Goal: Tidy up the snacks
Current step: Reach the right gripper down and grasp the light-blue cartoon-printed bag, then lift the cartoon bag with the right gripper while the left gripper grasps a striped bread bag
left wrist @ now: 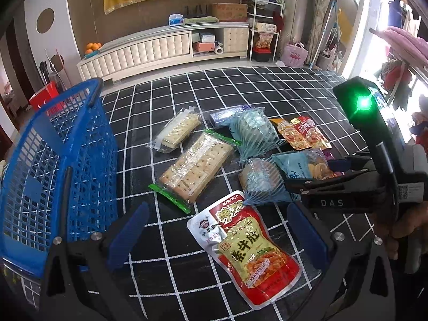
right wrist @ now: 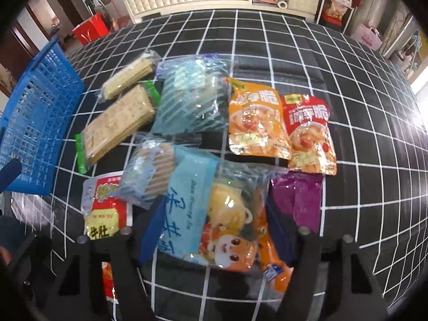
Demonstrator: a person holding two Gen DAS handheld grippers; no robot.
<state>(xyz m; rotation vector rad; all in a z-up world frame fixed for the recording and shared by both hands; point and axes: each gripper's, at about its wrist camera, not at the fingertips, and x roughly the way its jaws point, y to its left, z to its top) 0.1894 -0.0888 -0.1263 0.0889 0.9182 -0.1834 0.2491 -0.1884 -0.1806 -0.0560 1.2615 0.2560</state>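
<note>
Snacks lie scattered beside our blue basket; our left gripper hangs wide open, our right gripper straddles a light-blue packet, grip unclear.

Two near downward views, shared snacks

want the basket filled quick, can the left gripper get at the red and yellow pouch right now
Probably yes: the left gripper has its jaws open on either side of the red and yellow pouch, which lies flat on the checked cloth with nothing on top.
</note>
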